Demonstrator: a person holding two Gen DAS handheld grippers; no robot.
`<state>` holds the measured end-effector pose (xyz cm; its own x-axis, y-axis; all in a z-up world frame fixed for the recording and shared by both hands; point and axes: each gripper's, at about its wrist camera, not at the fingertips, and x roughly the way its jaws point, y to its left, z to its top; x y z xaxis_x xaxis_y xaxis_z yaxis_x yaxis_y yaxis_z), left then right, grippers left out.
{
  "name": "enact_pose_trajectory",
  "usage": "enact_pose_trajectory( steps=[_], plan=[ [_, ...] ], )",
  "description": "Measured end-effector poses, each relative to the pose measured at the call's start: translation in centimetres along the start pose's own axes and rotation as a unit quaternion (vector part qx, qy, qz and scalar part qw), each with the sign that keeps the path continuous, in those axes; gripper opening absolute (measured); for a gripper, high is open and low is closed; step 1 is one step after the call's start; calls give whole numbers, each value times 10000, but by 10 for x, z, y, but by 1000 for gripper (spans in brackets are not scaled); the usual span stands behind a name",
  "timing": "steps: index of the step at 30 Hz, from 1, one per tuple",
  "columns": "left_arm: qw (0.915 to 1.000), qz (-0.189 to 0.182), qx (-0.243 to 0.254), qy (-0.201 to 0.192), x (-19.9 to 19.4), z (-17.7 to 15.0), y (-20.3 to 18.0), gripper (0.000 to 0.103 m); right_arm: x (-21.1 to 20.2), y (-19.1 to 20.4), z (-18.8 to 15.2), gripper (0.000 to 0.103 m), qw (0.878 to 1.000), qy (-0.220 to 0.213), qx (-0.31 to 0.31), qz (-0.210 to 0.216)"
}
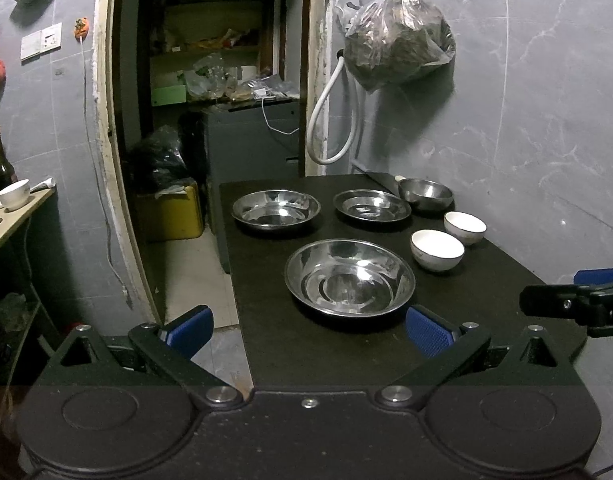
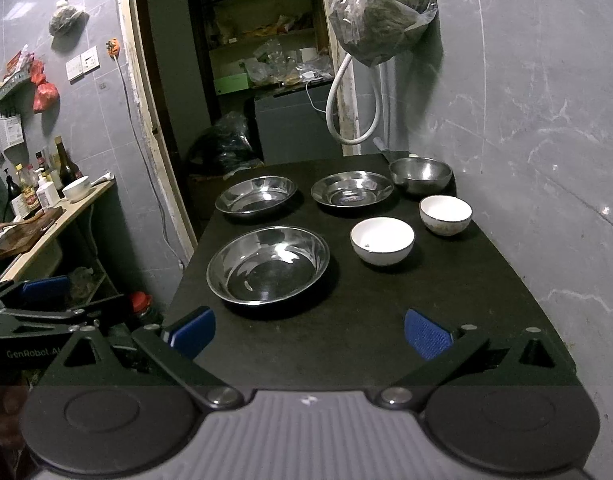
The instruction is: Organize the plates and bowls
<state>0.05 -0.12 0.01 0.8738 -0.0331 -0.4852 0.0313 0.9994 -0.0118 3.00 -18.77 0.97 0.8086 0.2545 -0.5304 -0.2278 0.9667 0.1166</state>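
- Left gripper (image 1: pixel 308 330) jaws wide apart, empty, hovering at the near tabletop edge; big plate (image 1: pixel 349 277) sits just ahead at 12 o'clock, between the blue pads, not touched.
- Right gripper (image 2: pixel 309 333) also spread, holds nothing, above the bare near end of the tabletop (image 2: pixel 346 344); likely both staged for a first pick.
- Nothing stacked yet: all six dishes lie singly, apart from each other, so sorting looks not begun.
- Right wrist view layout: big plate at 11 o'clock nearest; left plate (image 2: pixel 256 195) behind it; mid plate (image 2: pixel 352 188) at 12 far; steel bowl (image 2: pixel 420 176) at 1 o'clock, far corner next to the wall.
- Near white bowl (image 2: pixel 382 241) at 1 o'clock, far white bowl (image 2: pixel 446 215) just beyond it; close but not touching.
- Judgement: plates nest by size, white bowls nest together; big plate's position up front makes it the easy base or first grab.
- Shallow steel rims sit flat on the tabletop, so pinching a rim could slip.
- Around: hose loop (image 1: pixel 332 120) and hanging bag (image 1: pixel 398 36) on the wall past the far edge, above the steel bowl; could crowd a high reach there.
- Doorway at 11 o'clock with cluttered shelves; side counter at 9 with bottles and another white bowl (image 2: pixel 76 189), well apart.
- Path to near dishes is free.
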Motion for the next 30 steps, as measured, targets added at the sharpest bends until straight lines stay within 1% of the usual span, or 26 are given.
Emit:
enact_pose_trajectory(
  steps=[30],
  plan=[
    [9999, -45, 1, 89, 7, -1, 1, 102, 0, -2, -3, 103, 10000, 13, 23, -15]
  ],
)
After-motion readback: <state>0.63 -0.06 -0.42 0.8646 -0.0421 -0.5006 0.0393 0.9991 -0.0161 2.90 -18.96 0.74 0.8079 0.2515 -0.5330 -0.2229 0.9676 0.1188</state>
